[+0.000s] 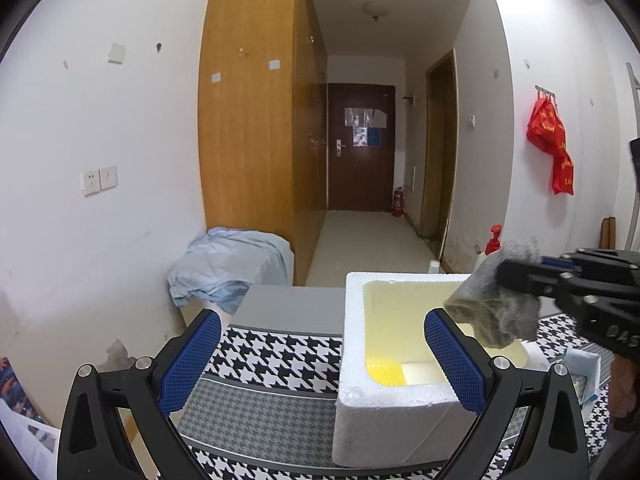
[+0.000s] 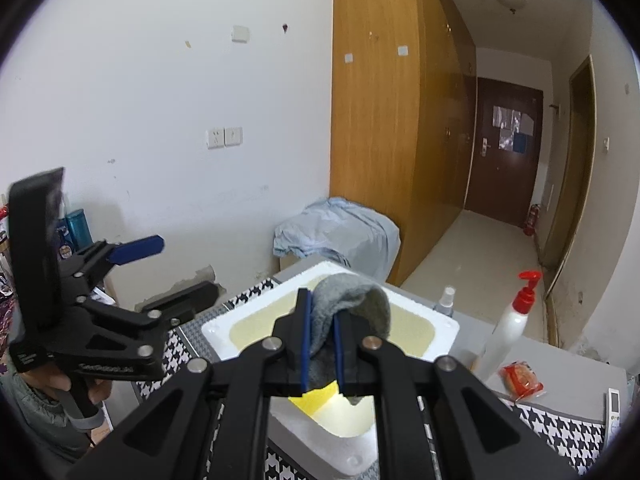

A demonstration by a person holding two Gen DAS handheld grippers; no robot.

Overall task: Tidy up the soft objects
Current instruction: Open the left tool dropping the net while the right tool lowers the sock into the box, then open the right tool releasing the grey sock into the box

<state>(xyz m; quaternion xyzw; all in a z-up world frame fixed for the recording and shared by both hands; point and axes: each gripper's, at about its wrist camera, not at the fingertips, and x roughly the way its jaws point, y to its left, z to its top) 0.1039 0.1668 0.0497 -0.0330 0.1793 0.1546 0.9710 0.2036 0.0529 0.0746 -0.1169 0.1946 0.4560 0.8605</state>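
A white foam box (image 1: 384, 416) with a pale yellow inside stands on a houndstooth cloth (image 1: 272, 356); a yellow object (image 1: 384, 372) lies on its floor. My right gripper (image 2: 320, 320) is shut on a grey sock (image 2: 352, 300) and holds it above the open box (image 2: 444, 326). In the left wrist view the sock (image 1: 492, 300) hangs over the box's right side from the right gripper (image 1: 508, 276). My left gripper (image 1: 320, 356) is open and empty, its blue pads astride the box's near left corner. It also shows in the right wrist view (image 2: 160, 264), left of the box.
A white pump bottle with a red top (image 2: 508, 328), a small spray bottle (image 2: 446, 300), a red snack packet (image 2: 522, 380) and a remote (image 2: 614, 404) lie right of the box. A light blue cloth (image 1: 232, 264) covers something by the wooden wardrobe (image 1: 256, 120).
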